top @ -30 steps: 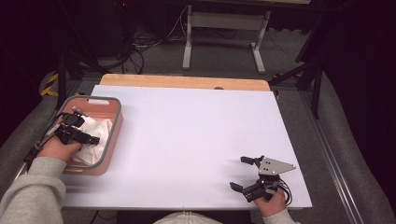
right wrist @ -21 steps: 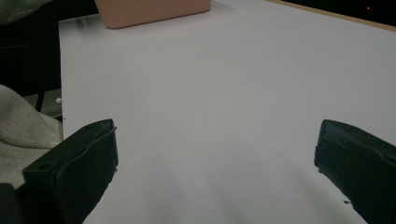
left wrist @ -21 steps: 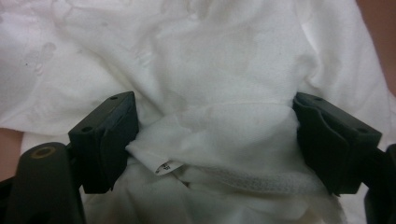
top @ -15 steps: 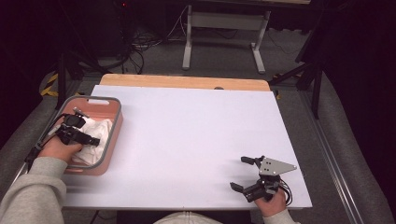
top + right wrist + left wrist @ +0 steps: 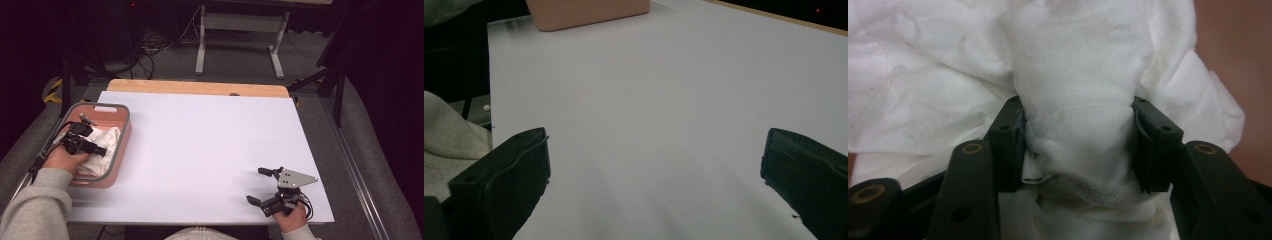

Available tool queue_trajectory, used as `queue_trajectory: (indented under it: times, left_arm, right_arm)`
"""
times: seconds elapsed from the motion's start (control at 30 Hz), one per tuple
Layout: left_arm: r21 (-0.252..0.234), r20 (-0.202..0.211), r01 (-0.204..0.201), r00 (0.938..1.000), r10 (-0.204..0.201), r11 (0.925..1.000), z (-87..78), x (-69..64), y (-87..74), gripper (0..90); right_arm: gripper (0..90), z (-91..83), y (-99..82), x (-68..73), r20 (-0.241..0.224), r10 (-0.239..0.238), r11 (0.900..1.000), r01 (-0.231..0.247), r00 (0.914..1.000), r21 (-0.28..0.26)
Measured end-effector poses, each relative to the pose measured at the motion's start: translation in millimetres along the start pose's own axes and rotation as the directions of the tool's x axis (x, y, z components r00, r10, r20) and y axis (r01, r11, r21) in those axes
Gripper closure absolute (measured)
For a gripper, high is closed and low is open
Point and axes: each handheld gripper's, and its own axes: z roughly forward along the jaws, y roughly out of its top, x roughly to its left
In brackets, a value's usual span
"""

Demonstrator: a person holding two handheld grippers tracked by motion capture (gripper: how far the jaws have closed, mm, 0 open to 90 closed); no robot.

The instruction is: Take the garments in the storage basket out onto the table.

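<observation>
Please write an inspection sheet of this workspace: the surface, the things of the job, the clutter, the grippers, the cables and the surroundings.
Surface: white rectangular tabletop, wooden strip at its far edge.
Job's things: crumpled white cloth lying in the pink plastic bin with grey rim.
Clutter: nothing seen.
Grippers: left gripper has just been closing, its pads now pinch a fold of the cloth; right gripper open, empty, near the table's front edge.
Cables: loose bundle on the floor behind the table.
Surroundings: grey table frame, dark room.

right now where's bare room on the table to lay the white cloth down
The white table top is bare from the pink bin across to the right claw. It is crowded inside the bin, where the left claw pinches the cloth.
</observation>
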Motion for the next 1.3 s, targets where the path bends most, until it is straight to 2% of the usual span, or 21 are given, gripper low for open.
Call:
queue_trajectory:
  times: [0.17, 0.43, 0.6, 0.67, 0.97, 1.03, 1.13, 1.3]
  left_arm:
    - [0.002, 0.005, 0.002, 1.0, -0.002, 1.0, -0.9, -0.8, 0.6, 55.9]
    - [-0.003, 0.008, 0.019, 0.9998, -0.019, 0.9998, -3.9, -1.2, 1.0, 57.7]
    - [-0.014, -0.01, 0.015, 0.9998, -0.015, 0.9998, -6.8, -3.5, 0.9, 58.6]
    - [-0.032, -0.026, 0.013, 0.9996, -0.014, 0.9994, -10.3, -5.6, 0.4, 58.7]
    - [-0.102, -0.041, 0.008, 0.9991, -0.012, 0.9947, -25.1, -10.2, -3.9, 58.5]
    - [-0.13, -0.037, 0.012, 0.9992, -0.017, 0.9915, -29.3, -10.3, -6.2, 58.5]
    - [-0.193, -0.041, 0.01, 0.999, -0.018, 0.9811, -38.0, -8.8, -10.2, 58.2]
    - [-0.25, -0.041, 0.013, 0.9989, -0.024, 0.9682, -45.8, -9.0, -13.3, 58.1]
  right_arm:
    - [0.2, 0.1, 0.0, 0.0, 0.002, 0.001, 1.0, -0.001, 1.0, 0.0]
    - [0.2, 0.5, 0.0, -0.1, 0.0, 0.001, 1.0, -0.001, 1.0, 0.002]
    - [0.2, 0.5, 0.0, -0.3, 0.003, 0.002, 1.0, -0.002, 1.0, 0.002]
    - [0.2, 0.8, 0.0, -0.3, 0.002, 0.001, 1.0, -0.001, 1.0, 0.004]
    - [0.2, 0.8, -0.1, -0.2, 0.002, 0.001, 1.0, -0.001, 1.0, 0.005]
    - [0.2, 0.8, 0.0, -0.2, 0.002, 0.002, 1.0, -0.002, 1.0, 0.005]
    - [0.2, 1.0, -0.1, -0.2, 0.003, 0.002, 1.0, -0.002, 1.0, 0.006]
    - [0.2, 1.3, -0.1, -0.2, 0.003, 0.003, 1.0, -0.003, 1.0, 0.008]
